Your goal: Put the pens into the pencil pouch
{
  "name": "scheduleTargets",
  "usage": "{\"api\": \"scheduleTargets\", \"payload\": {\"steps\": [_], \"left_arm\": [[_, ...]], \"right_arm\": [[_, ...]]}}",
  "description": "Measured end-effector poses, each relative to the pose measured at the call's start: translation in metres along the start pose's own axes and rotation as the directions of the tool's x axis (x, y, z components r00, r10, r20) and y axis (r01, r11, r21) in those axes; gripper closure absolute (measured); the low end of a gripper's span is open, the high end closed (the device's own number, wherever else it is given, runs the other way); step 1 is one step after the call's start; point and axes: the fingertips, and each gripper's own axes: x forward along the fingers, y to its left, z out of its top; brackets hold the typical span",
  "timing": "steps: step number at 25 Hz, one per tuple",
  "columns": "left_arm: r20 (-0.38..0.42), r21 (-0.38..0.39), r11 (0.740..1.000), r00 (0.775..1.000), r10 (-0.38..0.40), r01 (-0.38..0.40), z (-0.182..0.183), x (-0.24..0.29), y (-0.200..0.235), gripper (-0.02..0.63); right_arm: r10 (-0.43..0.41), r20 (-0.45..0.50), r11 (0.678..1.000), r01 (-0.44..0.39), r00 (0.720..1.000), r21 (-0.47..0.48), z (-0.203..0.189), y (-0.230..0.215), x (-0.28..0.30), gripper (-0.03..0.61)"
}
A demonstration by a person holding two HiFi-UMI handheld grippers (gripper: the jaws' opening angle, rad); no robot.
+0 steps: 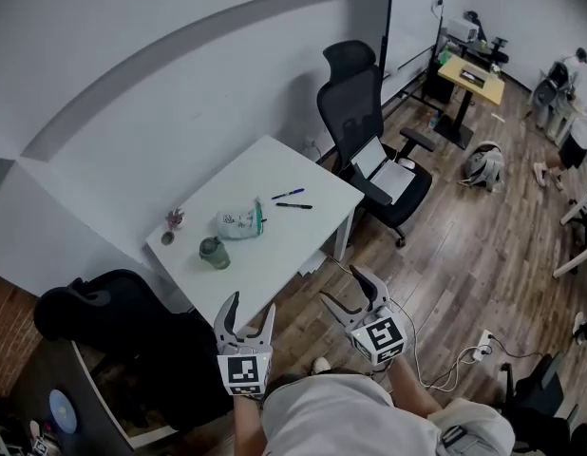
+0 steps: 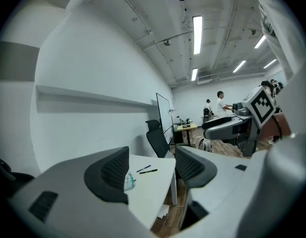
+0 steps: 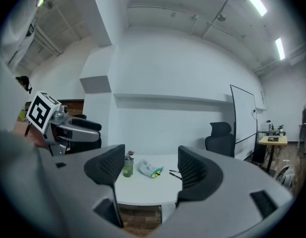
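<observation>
Two pens lie side by side on the white table [image 1: 284, 245], a blue pen [image 1: 287, 194] and a black pen [image 1: 294, 205]. Left of them rests the pale pencil pouch [image 1: 240, 223] with a green zip edge. Both grippers hang in the air well short of the table's near edge, each open and empty: my left gripper [image 1: 244, 320] and my right gripper [image 1: 354, 291]. In the left gripper view the pens [image 2: 148, 170] and pouch [image 2: 130, 181] show between the jaws. From the right gripper view I see the pouch [image 3: 148, 169] and pens [image 3: 174, 173].
A green bottle [image 1: 214, 252] stands near the pouch, with a small cup [image 1: 175, 218] and a round lid [image 1: 166, 237] at the table's left corner. A black office chair [image 1: 374, 141] sits beyond the table's right end. Another black chair [image 1: 123, 331] is at my left. People stand at a far desk [image 1: 471, 76].
</observation>
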Motion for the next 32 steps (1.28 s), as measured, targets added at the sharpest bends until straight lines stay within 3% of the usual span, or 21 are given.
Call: {"api": "scheduleTargets", "payload": {"steps": [13, 32], "left_arm": [[0.003, 0.002, 1.0, 1.0, 0.002, -0.002, 0.001, 0.05, 0.016, 0.324], [0.015, -0.024, 0.999, 0.999, -0.029, 0.029, -0.008, 0.154, 0.1, 0.324]], "right_arm": [[0.007, -0.011, 1.0, -0.007, 1.0, 0.005, -0.005, -0.032, 0.041, 0.244], [-0.036, -0.046, 0.999, 0.036, 0.998, -0.006, -0.003, -0.076, 0.16, 0.245]]}}
